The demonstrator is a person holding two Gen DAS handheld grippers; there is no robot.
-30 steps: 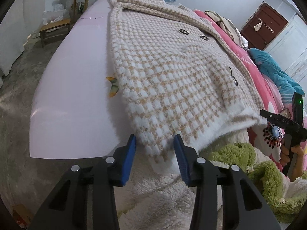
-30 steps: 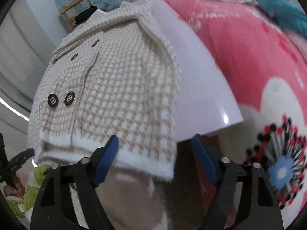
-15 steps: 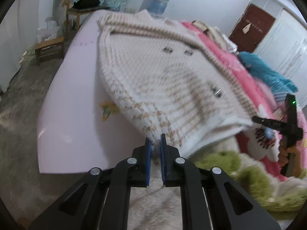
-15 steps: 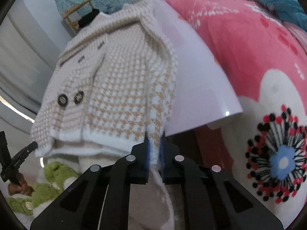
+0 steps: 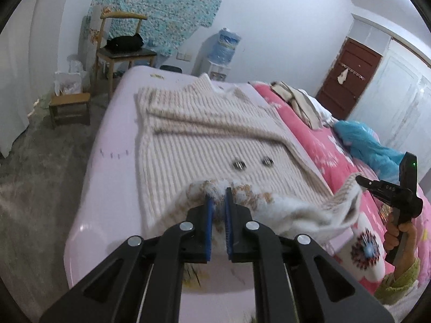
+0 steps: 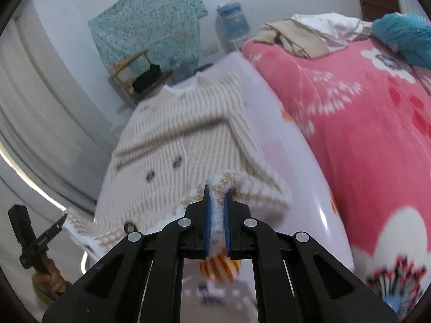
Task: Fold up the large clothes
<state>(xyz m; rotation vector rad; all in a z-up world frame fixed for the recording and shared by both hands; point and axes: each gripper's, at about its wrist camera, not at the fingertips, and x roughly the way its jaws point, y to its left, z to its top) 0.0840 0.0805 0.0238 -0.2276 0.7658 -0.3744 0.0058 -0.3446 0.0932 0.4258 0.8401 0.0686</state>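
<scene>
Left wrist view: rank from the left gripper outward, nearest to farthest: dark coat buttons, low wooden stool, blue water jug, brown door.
From the left gripper:
1. Two dark coat buttons, just ahead on the checked knit coat.
2. Low wooden stool, far left, on the floor.
3. Blue water jug and brown door, back wall: too close to call.

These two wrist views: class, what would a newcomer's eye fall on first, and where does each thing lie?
First, the cream-and-tan checked coat spread on the pale lilac table, its near hem raised off the surface. Each tool is shut on a corner of that hem: the left tool at the bottom of its view, the right tool likewise. Beside the table, the bright pink flowered bedspread draws the eye.
</scene>
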